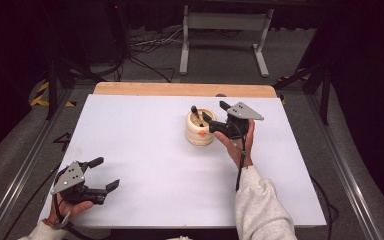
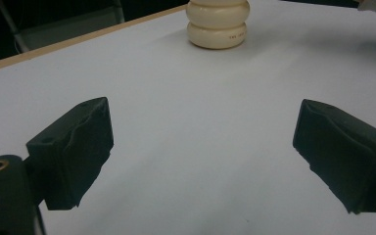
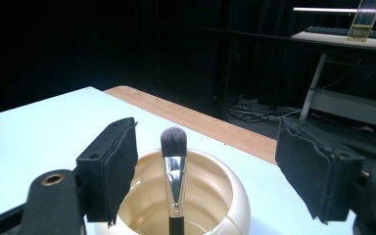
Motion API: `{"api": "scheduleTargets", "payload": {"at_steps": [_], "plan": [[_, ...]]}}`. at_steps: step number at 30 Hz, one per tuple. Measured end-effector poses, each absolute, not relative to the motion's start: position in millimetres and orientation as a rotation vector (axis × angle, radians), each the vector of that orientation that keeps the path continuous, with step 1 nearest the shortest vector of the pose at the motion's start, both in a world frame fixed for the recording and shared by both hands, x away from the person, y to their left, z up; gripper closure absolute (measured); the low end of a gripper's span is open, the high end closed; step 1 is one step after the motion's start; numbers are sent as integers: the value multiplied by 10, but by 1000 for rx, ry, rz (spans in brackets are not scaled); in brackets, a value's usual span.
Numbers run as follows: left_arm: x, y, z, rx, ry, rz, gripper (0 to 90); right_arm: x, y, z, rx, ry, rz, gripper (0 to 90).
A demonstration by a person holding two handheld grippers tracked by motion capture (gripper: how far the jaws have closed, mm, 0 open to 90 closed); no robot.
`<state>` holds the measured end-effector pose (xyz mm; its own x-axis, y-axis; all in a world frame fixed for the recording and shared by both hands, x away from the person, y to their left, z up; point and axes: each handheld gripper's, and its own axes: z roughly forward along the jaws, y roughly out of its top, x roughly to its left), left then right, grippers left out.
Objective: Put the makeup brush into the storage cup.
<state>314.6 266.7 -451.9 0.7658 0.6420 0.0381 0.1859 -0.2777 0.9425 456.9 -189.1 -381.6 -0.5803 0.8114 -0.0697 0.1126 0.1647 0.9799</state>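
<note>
Clearly we see the cream pot (image 1: 200, 131) toward the table's (image 1: 145, 150) far edge, a brush (image 3: 173, 171) standing inside. Our right gripper (image 1: 214, 117) spreads wide above it; our left gripper (image 1: 104, 175) spreads wide near the near-left corner.

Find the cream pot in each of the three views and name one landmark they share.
High view: the cream pot stands right of the table's centre, beside the right gripper.
Left gripper view: at the top edge, right of centre, far beyond the open jaws.
Right gripper view: bottom centre, between the open jaws, a brush standing in it.
Shared landmark: the table's wooden far edge.
</note>
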Motion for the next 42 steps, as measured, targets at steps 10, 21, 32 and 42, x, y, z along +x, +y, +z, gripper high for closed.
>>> {"api": "scheduleTargets", "payload": {"at_steps": [10, 21, 32, 42], "plan": [[3118, 2643, -4503, 1826, 632, 516, 85, 4504, -1907, -3749, 850, 1842, 1366, 146], [3125, 2631, -4507, 1837, 627, 507, 69, 4424, -1924, -3704, 823, 1843, 1318, 93], [3139, 2633, -4507, 1838, 639, 490, 49, 4328, -1949, -3657, 777, 1841, 1260, 92], [3137, 2631, -4507, 1834, 639, 500, 38, 4281, -2020, -3654, 771, 1851, 1226, 94]]}}
